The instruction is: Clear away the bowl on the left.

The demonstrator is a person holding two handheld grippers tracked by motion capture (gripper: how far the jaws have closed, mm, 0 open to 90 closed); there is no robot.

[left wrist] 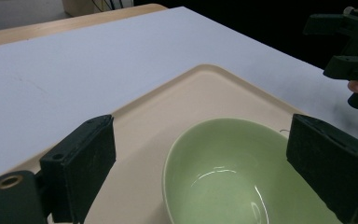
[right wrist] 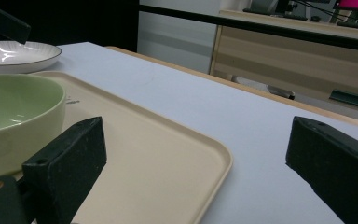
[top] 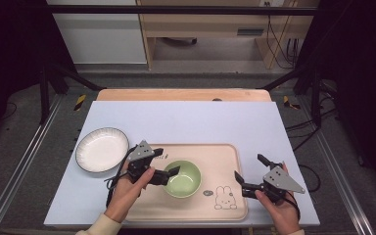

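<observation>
A pale green bowl (top: 182, 178) stands empty in the middle of a beige tray (top: 215, 155) with a rabbit drawing. My left gripper (top: 166, 161) is open at the bowl's left rim; in the left gripper view the bowl (left wrist: 233, 186) lies low between the spread jaws, and neither jaw presses on it. My right gripper (top: 248, 167) is open over the tray's right edge, with nothing between its jaws. In the right gripper view the bowl (right wrist: 14, 112) sits to the left on the tray (right wrist: 158, 154).
An empty white plate (top: 102, 149) with a dark rim rests on the white table sheet (top: 186, 122), left of the tray. The sheet runs bare behind the tray. Black frame bars and a wooden cabinet (top: 210, 24) stand beyond the table.
</observation>
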